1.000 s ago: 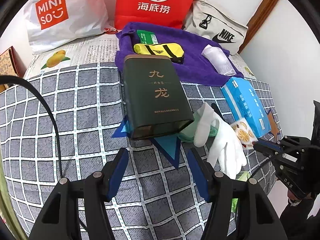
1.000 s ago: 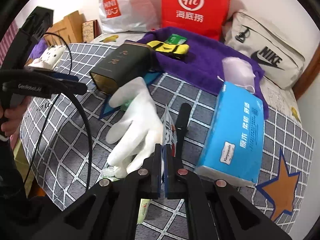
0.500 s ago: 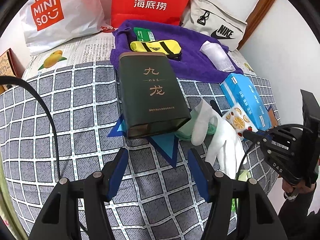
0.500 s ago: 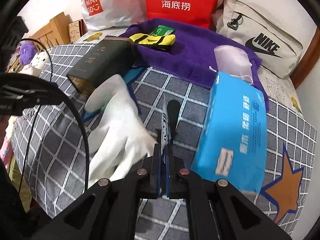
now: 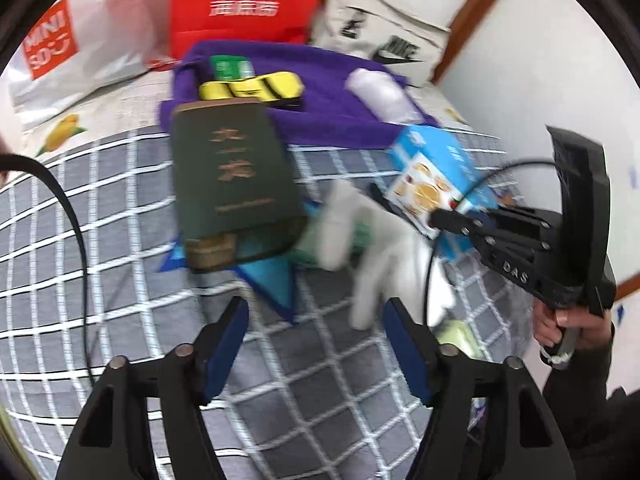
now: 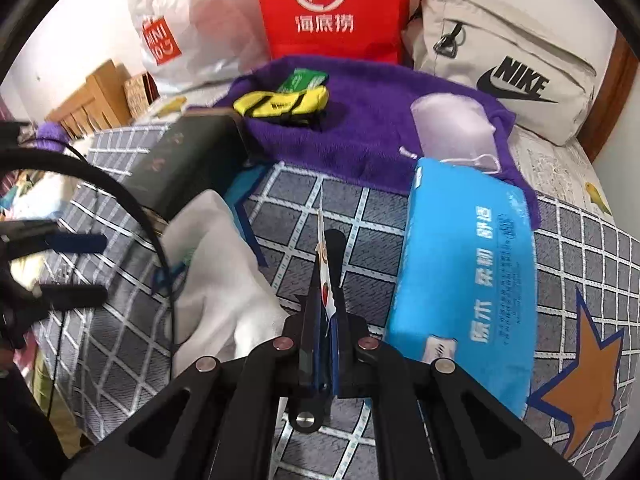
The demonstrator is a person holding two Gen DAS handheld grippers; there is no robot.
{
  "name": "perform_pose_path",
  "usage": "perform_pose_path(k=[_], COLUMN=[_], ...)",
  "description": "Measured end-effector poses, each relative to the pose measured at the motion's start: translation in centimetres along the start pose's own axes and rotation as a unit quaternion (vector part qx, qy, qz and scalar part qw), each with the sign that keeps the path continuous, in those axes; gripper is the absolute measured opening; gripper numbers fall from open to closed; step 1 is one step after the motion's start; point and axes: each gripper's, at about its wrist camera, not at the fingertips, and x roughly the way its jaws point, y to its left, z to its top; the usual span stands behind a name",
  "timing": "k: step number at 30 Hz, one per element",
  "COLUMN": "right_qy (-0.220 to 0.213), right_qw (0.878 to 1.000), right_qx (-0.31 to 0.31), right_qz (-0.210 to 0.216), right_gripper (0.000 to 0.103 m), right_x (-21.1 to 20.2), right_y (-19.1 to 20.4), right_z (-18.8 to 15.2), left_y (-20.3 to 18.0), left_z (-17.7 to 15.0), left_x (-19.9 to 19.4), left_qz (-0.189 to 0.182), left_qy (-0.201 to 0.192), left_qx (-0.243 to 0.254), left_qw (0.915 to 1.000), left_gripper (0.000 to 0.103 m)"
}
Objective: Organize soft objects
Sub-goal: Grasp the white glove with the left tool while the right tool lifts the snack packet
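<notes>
My right gripper (image 6: pixel 320 308) is shut on a thin fruit-print packet (image 6: pixel 322 256) and holds it edge-up above the checked bedspread; it also shows in the left wrist view (image 5: pixel 420 194). A white glove (image 6: pixel 224 264) lies left of it, also in the left wrist view (image 5: pixel 380 248). My left gripper (image 5: pixel 316 320) is open and empty above the bedspread, just short of the dark green box (image 5: pixel 232 176). A purple towel (image 6: pixel 360 120) at the back holds yellow socks (image 6: pixel 280 102), a green packet (image 6: pixel 304 78) and a pale pouch (image 6: pixel 452 128).
A blue tissue pack (image 6: pixel 468 280) lies right of the held packet. A red bag (image 6: pixel 328 8), a white Miniso bag (image 6: pixel 180 28) and a Nike bag (image 6: pixel 508 64) stand along the back wall. A black pen (image 6: pixel 334 248) lies under the packet.
My right gripper has lifted the fruit-print packet off the bed and carried it forward toward the purple towel. The left gripper has stayed open and shifted slightly; its view is blurred by motion.
</notes>
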Motion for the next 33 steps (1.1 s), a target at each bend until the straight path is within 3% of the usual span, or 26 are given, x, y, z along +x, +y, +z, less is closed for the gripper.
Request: perform_pose_path(k=[4,11,18,21,26,29,33], right_qy=[-0.023,-0.051,-0.061,-0.058,-0.058,-0.059,-0.062], right_qw=[1.000,0.999,0.998,0.998,0.998,0.998,0.998], right_qx=[-0.002,0.007,0.019,0.026,0.028,0.026,0.023], right_qz=[-0.002,-0.014,-0.022,-0.022,-0.016,-0.010,-0.006], right_gripper=[0.004,0.004,0.004,0.004,0.004,0.004,0.004], right_x=[-2.4,-6.0,-7.8,-7.7,-7.5,-7.4,-7.5], right_y=[-0.1,-1.5,-3.1,-3.6,-3.8,-3.6,-3.5], right_z=[-0.3,-2.1,-4.1,-4.6,-4.8,-4.8,-4.9], left_y=[-1.6,-4.9,-7.5,-8.1,-8.4,-7.9,-6.6], left_z=[-0.8,-2.4,-2.8,-2.9,-2.8,-2.7,-2.8], left_x=[0.9,3.4,6.6,7.1,7.2,6.9,5.2], left_qz=[-0.022,-0.012,0.015,0.043,0.062,0.065,0.072], left_qy=[0.013,0.049,0.078,0.069,0.064,0.064,0.051], left_qx=[0.010,0.035,0.047,0.053,0.060,0.055,0.042], left_qw=[0.9996,0.9981,0.9958,0.9953,0.9942,0.9943,0.9953], left_gripper=[0.069,0.069,0.069,0.065,0.034,0.021,0.020])
